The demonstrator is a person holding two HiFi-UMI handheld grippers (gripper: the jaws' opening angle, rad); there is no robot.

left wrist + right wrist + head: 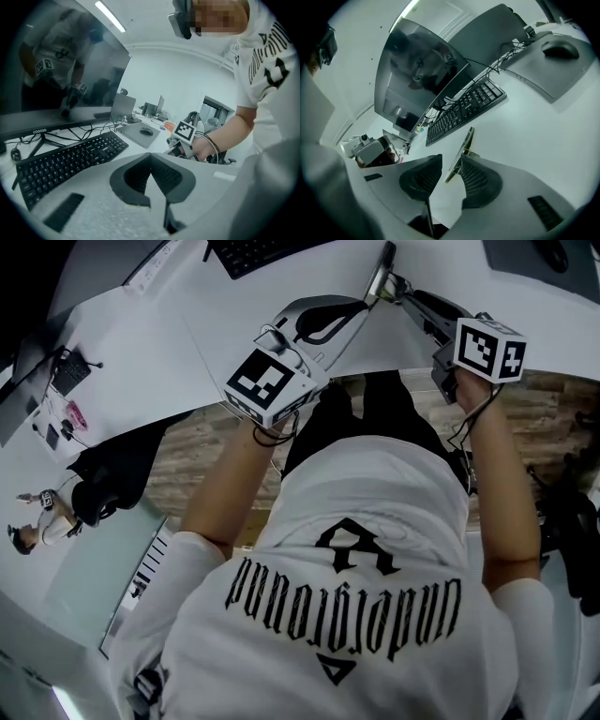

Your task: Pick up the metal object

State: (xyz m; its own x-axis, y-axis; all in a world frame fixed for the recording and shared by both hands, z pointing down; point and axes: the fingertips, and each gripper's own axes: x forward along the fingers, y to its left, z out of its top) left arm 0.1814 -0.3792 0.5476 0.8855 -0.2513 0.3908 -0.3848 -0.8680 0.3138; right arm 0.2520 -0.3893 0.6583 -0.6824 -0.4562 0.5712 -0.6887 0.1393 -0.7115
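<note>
The metal object (461,151) is a thin flat strip standing on edge on the white desk (525,131). It stands between the jaws of my right gripper (451,164) and leans on the right-hand pad (476,180), while the left-hand pad stands apart from it. That gripper is open. In the head view the strip (380,273) shows dark at the tip of the right gripper (398,285). My left gripper (150,155) is shut with its tips touching and nothing between them. It hovers over the desk left of the right one (361,304).
A black keyboard (464,110) lies just beyond the strip, in front of a dark monitor (417,79). A mouse (560,49) sits on a grey pad at the far right. The desk's near edge (375,369) runs above a wooden floor.
</note>
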